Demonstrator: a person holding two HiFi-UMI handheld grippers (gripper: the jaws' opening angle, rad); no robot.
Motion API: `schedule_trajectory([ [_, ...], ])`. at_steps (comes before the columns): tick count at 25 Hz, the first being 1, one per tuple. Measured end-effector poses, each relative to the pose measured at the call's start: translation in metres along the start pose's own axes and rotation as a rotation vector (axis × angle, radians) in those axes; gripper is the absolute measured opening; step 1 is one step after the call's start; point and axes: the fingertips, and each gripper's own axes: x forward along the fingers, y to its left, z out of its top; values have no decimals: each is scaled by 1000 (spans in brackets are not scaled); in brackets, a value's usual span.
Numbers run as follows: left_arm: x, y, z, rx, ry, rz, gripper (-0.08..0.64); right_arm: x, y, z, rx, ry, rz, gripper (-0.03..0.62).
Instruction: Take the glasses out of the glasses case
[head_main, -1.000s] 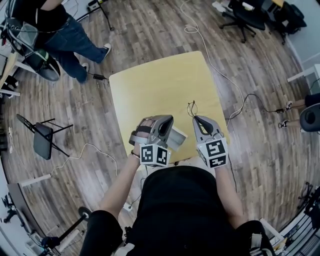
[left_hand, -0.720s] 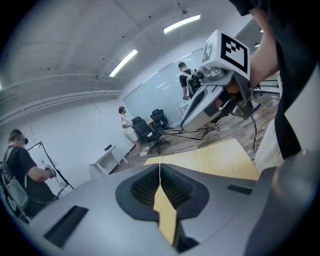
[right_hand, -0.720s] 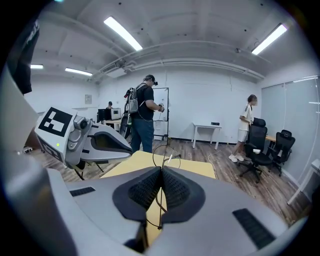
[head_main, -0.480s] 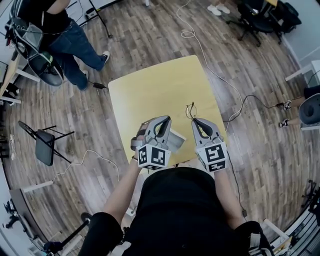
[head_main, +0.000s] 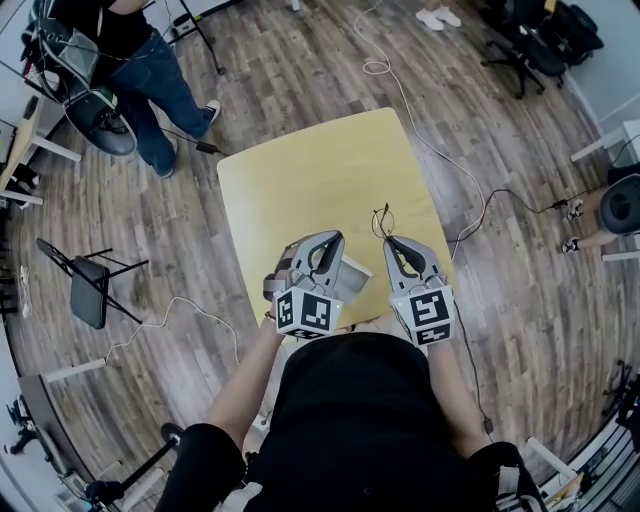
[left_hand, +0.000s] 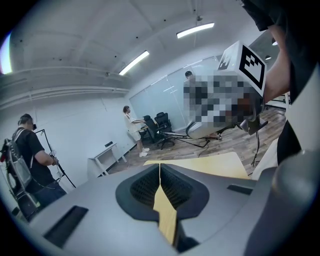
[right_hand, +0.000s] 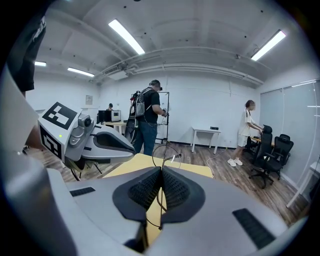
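Observation:
Thin wire-framed glasses (head_main: 381, 218) hang in the air over the yellow table (head_main: 310, 180), pinched by one temple in my right gripper (head_main: 390, 242), which is shut on them. In the right gripper view the wire runs between the closed pads and a lens ring (right_hand: 166, 151) stands just past my right gripper (right_hand: 161, 170). A pale grey glasses case (head_main: 353, 277) lies at the table's near edge, partly under my left gripper (head_main: 321, 241). The left gripper (left_hand: 160, 167) is shut, and I see nothing between its pads.
A person with a backpack (head_main: 110, 60) stands on the wood floor at the far left. A black folding chair (head_main: 88, 290) is to the left, cables (head_main: 440, 150) trail right of the table, and office chairs (head_main: 520, 40) stand at the back right.
Both grippers have risen slightly over the table's near edge, and the left one has rolled a little. The glasses stay pinched in the right gripper.

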Motion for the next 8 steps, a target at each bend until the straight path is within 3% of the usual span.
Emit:
schedule_trajectory([
  [8, 12, 14, -7, -8, 6, 0, 26, 15, -6, 2, -5, 15, -1, 20],
])
